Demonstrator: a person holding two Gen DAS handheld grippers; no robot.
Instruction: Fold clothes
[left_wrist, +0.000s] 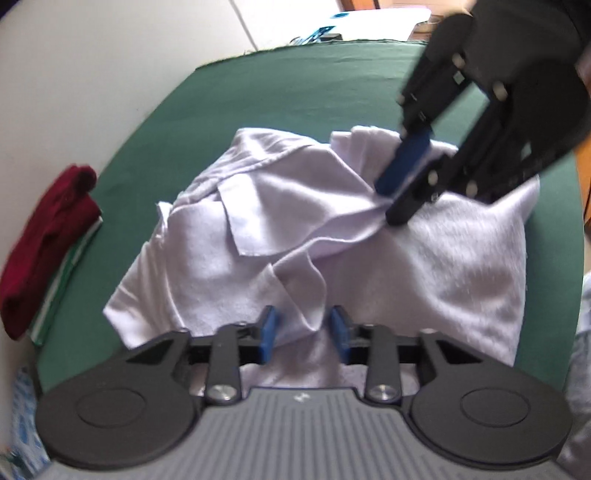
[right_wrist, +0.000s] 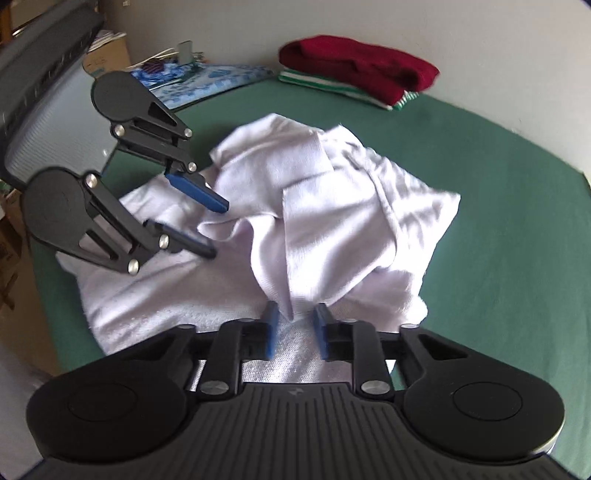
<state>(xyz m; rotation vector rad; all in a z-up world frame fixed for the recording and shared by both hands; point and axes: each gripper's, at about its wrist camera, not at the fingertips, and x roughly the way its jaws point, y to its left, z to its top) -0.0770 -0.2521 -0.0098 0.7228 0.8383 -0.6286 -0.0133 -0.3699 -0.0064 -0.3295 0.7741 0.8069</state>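
A crumpled pale lilac garment (left_wrist: 280, 229) lies in a heap on the green table cover (left_wrist: 295, 85); it also shows in the right wrist view (right_wrist: 332, 221). My left gripper (left_wrist: 302, 334) is open, its blue pads either side of a hanging fold at the heap's near edge. From the right wrist view the left gripper (right_wrist: 214, 229) sits at the heap's left side, jaws apart. My right gripper (right_wrist: 297, 328) is open over a fold of the garment. In the left wrist view the right gripper (left_wrist: 388, 203) presses into the heap's far right part.
A folded dark red garment (right_wrist: 354, 66) lies on a green and white striped one (right_wrist: 332, 86) at the table's edge by the white wall. A blue patterned cloth (right_wrist: 207, 81) and a cardboard box (right_wrist: 107, 55) lie beyond the table. A mesh chair back (right_wrist: 48, 110) stands at left.
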